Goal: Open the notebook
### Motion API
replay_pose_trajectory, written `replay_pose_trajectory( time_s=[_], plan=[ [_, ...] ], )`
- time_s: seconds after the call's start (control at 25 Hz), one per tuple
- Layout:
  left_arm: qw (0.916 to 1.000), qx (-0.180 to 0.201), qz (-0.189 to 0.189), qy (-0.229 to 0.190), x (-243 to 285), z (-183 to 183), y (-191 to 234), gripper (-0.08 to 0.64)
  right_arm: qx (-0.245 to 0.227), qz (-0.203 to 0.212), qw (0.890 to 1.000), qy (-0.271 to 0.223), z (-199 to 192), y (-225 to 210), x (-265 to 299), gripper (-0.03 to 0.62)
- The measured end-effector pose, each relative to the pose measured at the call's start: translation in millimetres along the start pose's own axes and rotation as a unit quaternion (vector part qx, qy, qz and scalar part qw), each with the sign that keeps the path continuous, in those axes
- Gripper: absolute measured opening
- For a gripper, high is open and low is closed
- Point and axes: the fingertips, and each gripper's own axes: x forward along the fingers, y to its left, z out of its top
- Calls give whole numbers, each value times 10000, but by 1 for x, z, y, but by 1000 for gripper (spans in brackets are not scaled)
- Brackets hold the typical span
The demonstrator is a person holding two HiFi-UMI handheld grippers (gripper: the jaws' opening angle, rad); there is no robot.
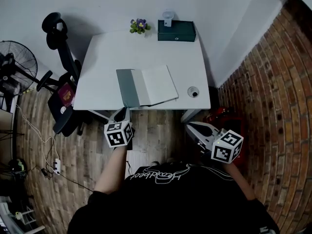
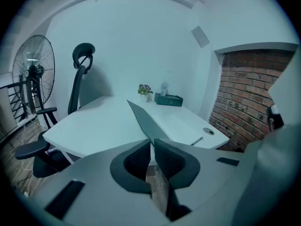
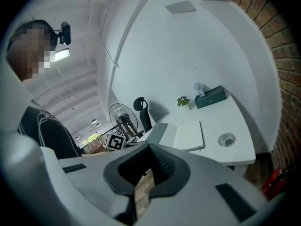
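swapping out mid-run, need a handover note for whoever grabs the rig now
Notebook: open near the front edge of the table, white pages showing.
Left tool: appears shut on the near corner of the grey cover, which is tilted up.
Right tool: shut, empty, held off the table's front edge.
Done: notebook opened.
Left: probably lay the cover flat and let go.
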Motion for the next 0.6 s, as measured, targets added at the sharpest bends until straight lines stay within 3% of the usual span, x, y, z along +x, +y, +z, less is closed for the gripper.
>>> replay_pose_trajectory(
  time_s=[0.48,0.6],
  plan=[
    [9989,-243,-299,278,12,-27,20,48,182,-369,9991,43,-28,9,-11,2],
    [9985,-196,-401,321,13,-33,21,80,186,-439,9988,64,-34,14,-14,2]
  ],
)
